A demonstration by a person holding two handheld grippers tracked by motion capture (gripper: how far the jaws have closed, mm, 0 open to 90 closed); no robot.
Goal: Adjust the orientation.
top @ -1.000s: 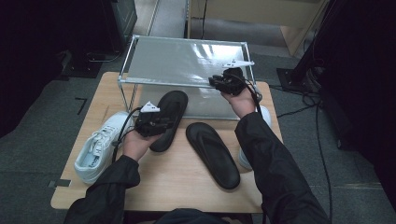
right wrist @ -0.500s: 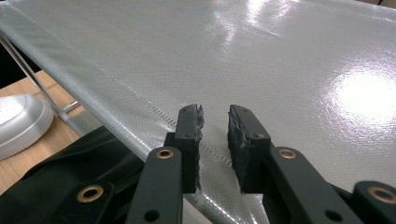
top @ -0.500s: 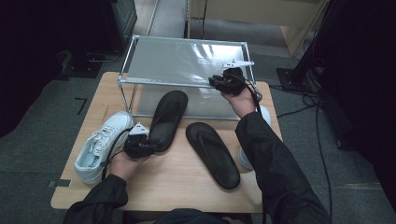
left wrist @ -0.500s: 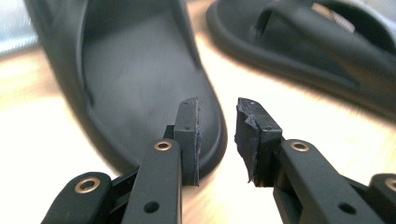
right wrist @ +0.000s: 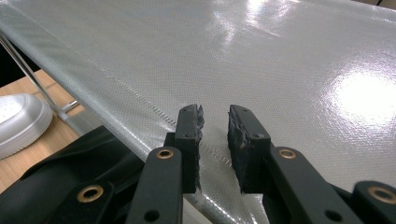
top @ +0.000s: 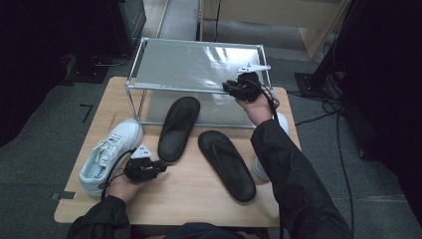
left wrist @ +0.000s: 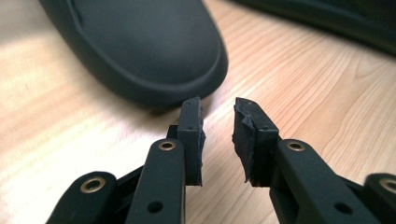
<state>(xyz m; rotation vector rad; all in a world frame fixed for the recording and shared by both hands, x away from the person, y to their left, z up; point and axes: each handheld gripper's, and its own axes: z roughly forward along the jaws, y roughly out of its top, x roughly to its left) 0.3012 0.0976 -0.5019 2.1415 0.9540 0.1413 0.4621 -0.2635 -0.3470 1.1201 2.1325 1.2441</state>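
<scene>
A black sandal [left wrist: 140, 46] is seen just ahead of the black left claw [left wrist: 218, 126] on the pale wood-grain tabletop [left wrist: 327, 93], while a glossy grey, finely dotted shelf cover [right wrist: 280, 60] is seen under the black right claw [right wrist: 215, 122].

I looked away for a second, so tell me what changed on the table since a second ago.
The left gripper let go of the black rubber slipper by the rack and drew back toward the person, jaws open and empty. The right gripper stayed at the silver shelf rack; both slippers and the white sneaker kept their places.
</scene>
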